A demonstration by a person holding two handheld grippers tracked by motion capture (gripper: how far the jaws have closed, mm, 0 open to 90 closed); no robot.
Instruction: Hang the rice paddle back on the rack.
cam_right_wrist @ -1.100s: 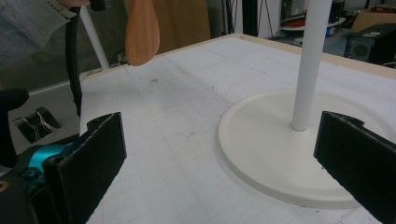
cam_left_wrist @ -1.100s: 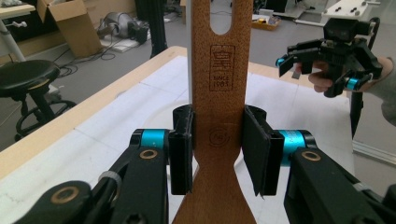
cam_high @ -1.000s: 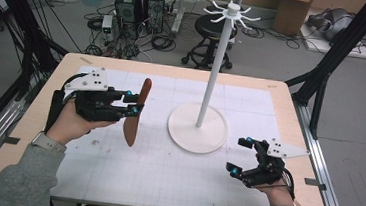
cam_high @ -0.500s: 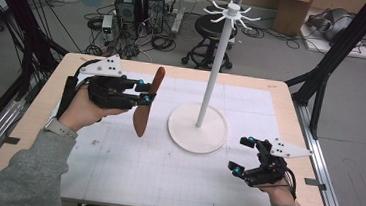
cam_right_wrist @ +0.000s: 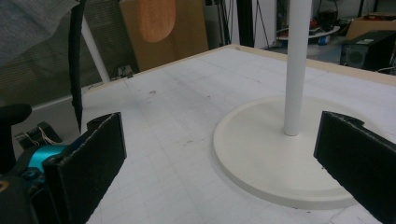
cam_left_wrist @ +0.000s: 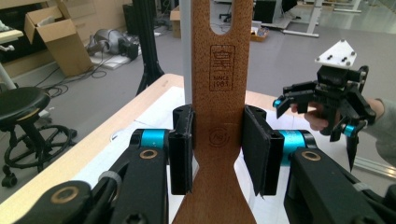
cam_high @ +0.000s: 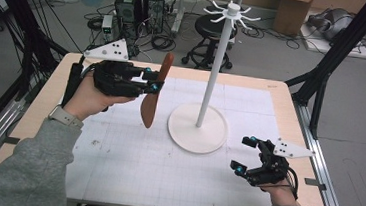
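Wooden spatula (cam_high: 152,96): held in air above table's left half, w/ blade end down and slotted handle end up, tilted slightly; not touching the gridded mat (cam_high: 175,167). In left gripper view its narrow neck (cam_left_wrist: 219,112) sits between the two black pads, stamped logo visible just above them. Left gripper (cam_high: 148,82): jaws clamped on spatula neck, held by person's left hand (cam_high: 91,100), grey sleeve and wristwatch behind. White rack stand (cam_high: 208,75): round base on mat just right of spatula, upright pole w/ hooks at top. Right gripper (cam_high: 246,156): jaws apart, nothing between them, low over mat nr right edge, well apart from spatula; right gripper view faces stand base (cam_right_wrist: 275,149).
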